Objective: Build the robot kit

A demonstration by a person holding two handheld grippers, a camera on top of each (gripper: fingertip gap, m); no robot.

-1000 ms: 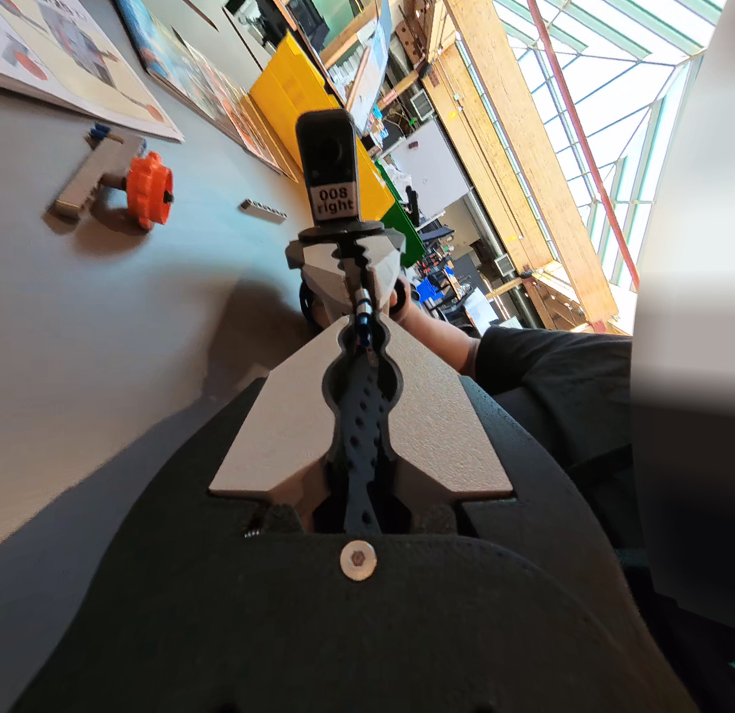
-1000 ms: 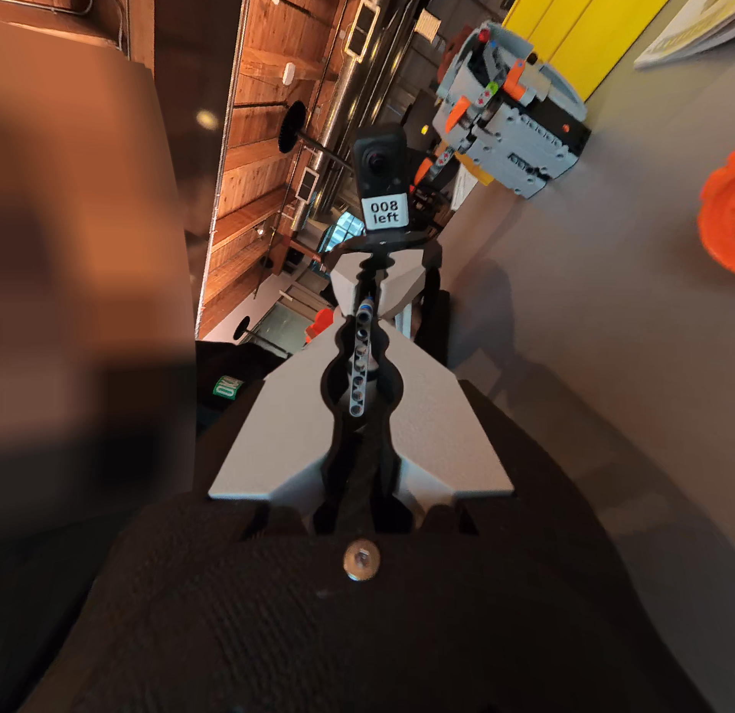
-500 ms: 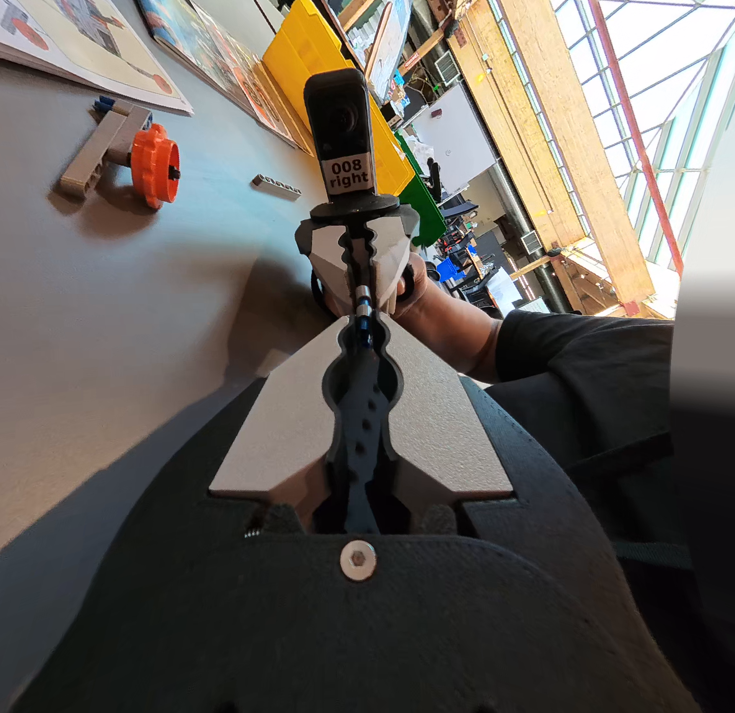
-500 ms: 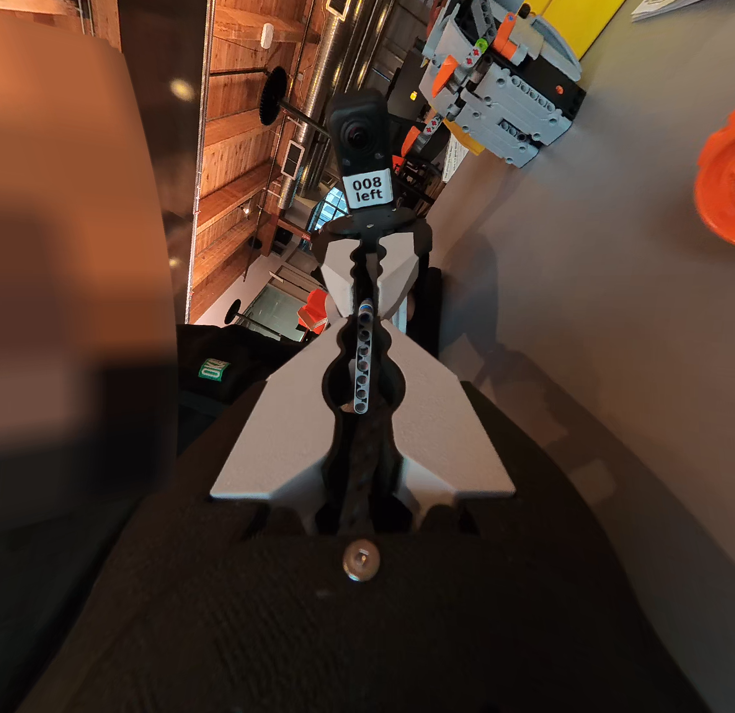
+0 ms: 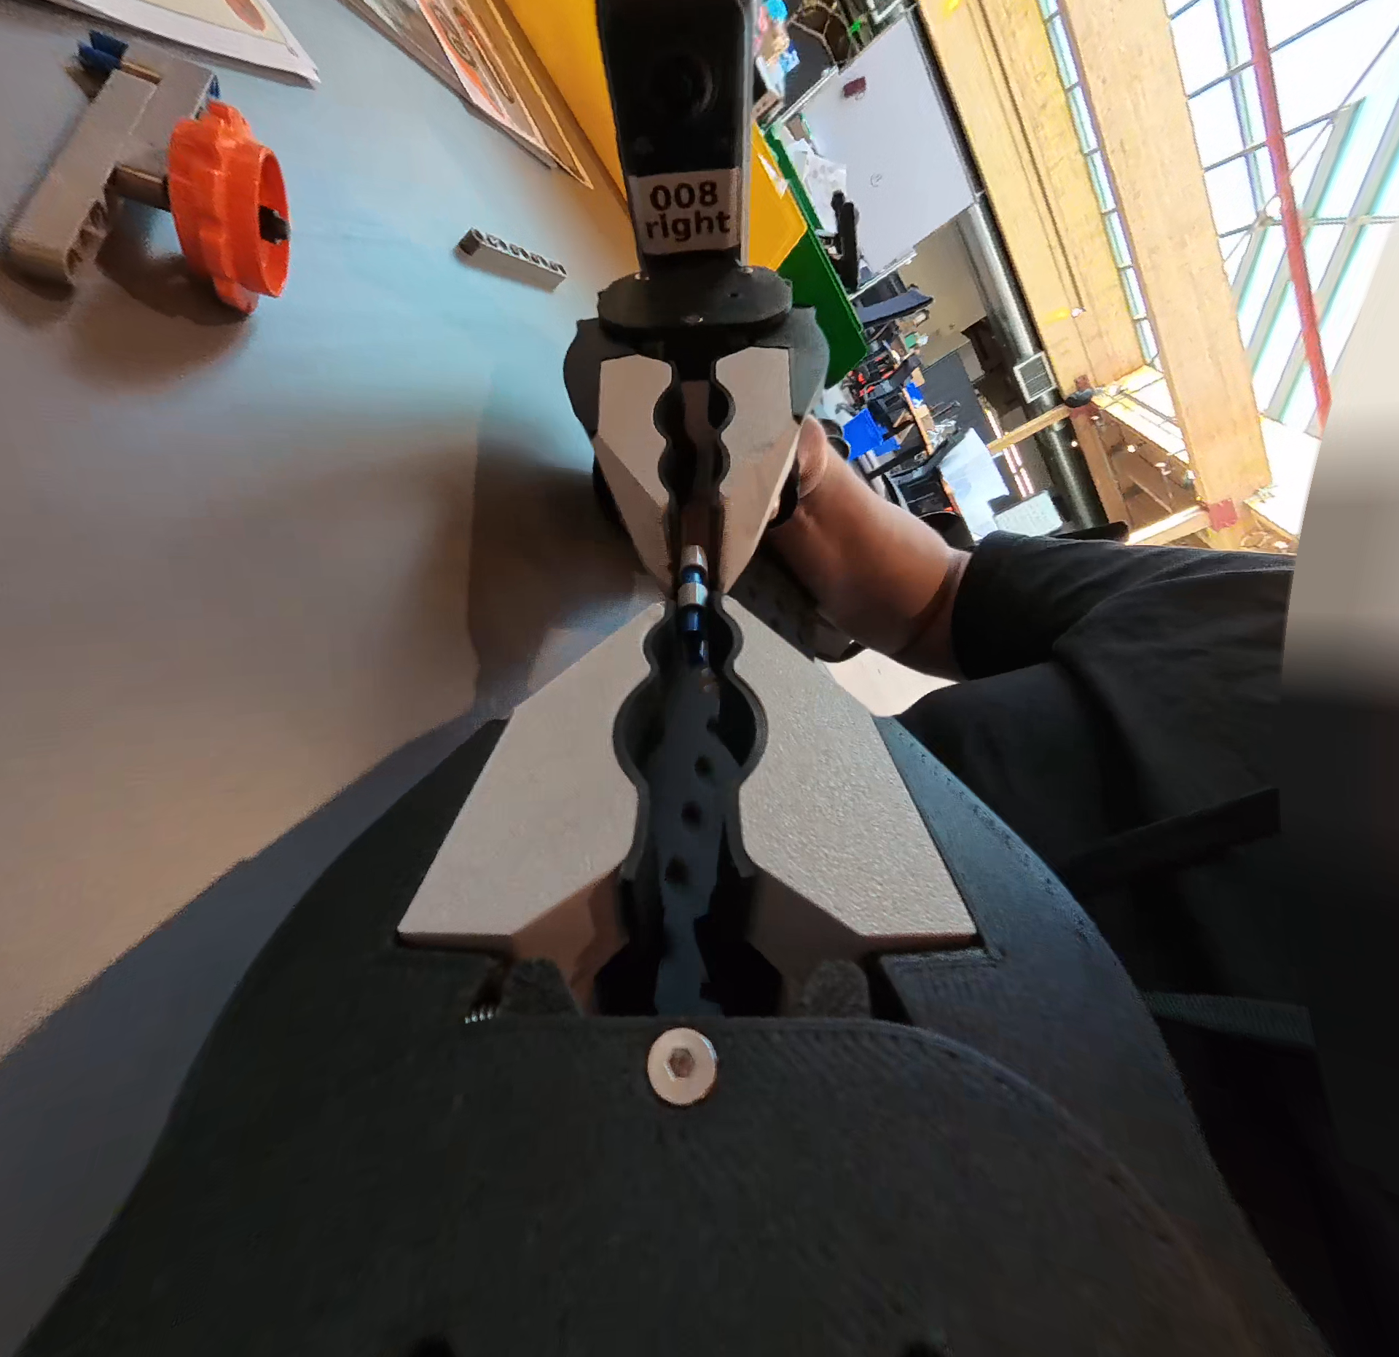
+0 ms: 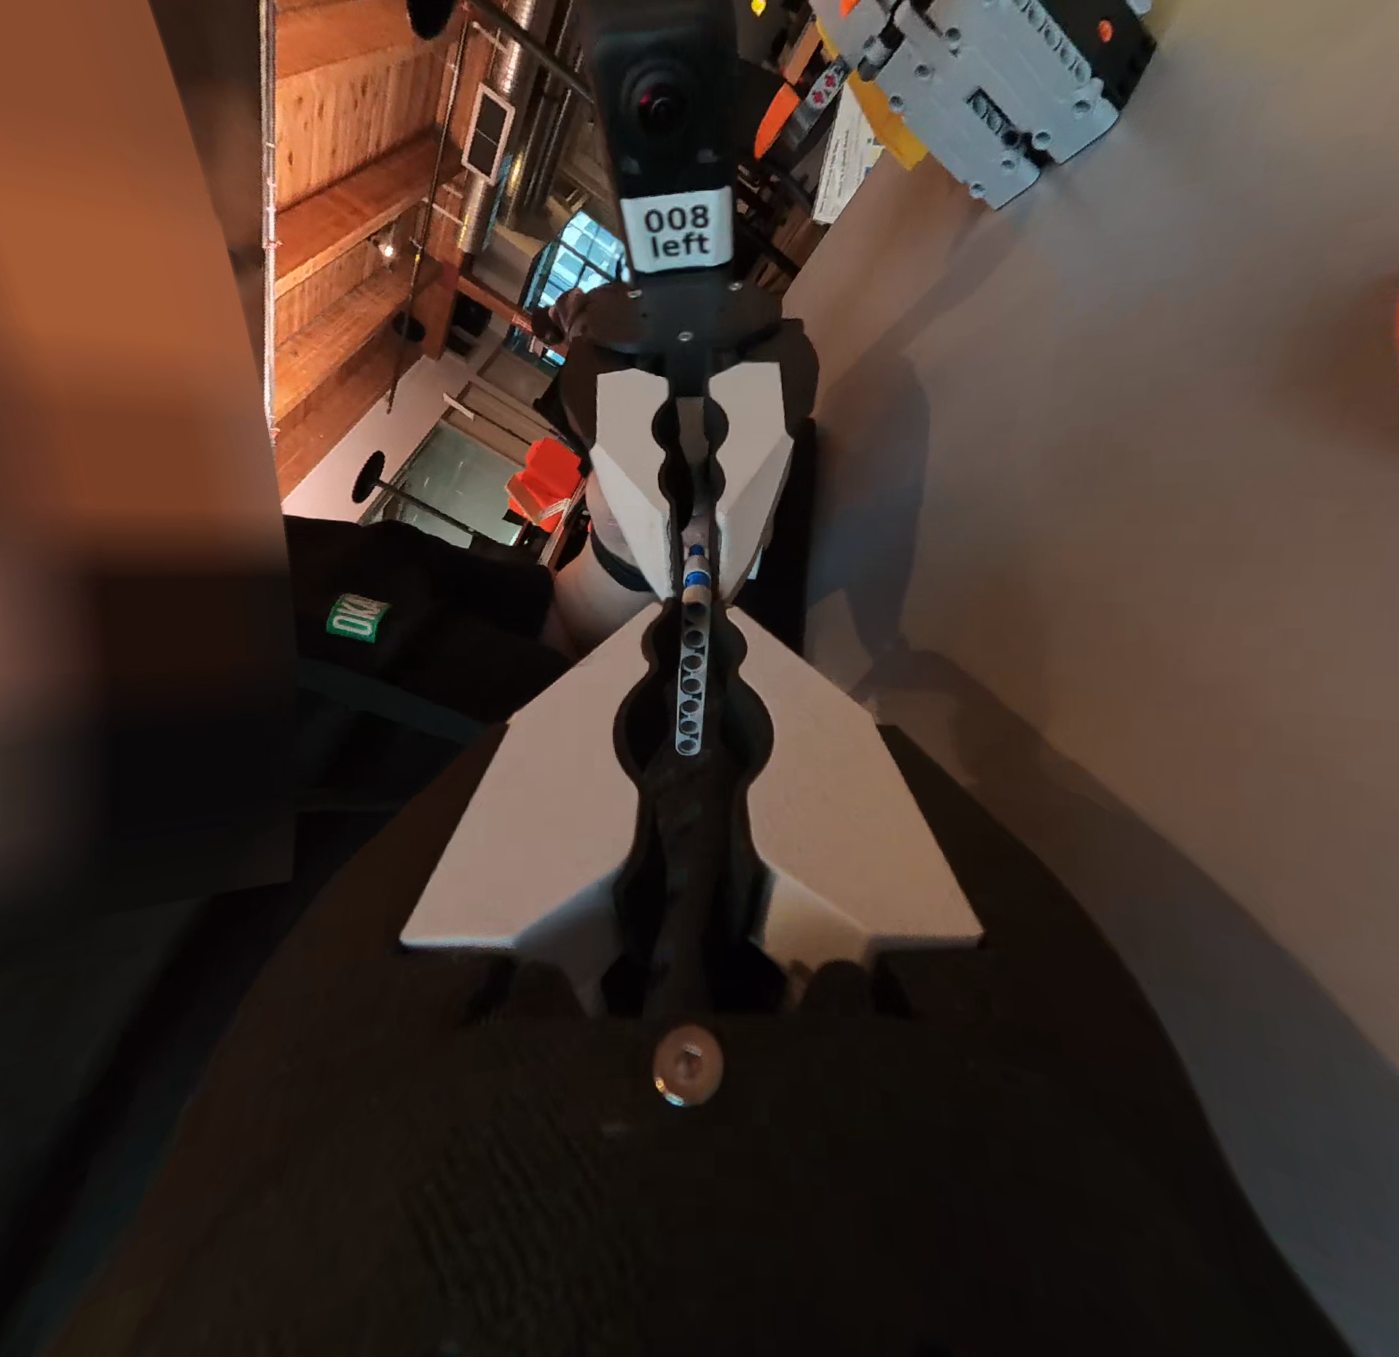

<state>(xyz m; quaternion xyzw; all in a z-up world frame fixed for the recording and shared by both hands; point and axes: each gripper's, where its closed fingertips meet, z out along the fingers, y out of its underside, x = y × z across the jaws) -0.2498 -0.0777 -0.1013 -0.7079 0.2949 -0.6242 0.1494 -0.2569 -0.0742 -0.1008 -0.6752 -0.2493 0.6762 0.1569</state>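
Note:
My left gripper is shut on a small blue pin that sticks out past its tips. My right gripper is shut on a light grey beam with a row of holes. Both are held off the grey table and face each other tip to tip. The pin's tip meets the end of the beam. In the right wrist view the blue pin shows at the far end of the beam, between the left gripper's fingers. How deep the pin sits in the hole is hidden.
An orange toothed wheel on a grey bracket and a loose grey beam lie on the table. Printed booklets and a yellow bin stand behind. A grey and black brick model stands on the table. A person's hand holds the right gripper. Only a small space, under 4 cm, lies between the two pairs of fingers. Both grippers' tips are roughly 12 cm from the orange toothed wheel.
The two grippers have moved toward each other. The gap between the blue pin and the beam's end has closed, and each opposite gripper looms larger.

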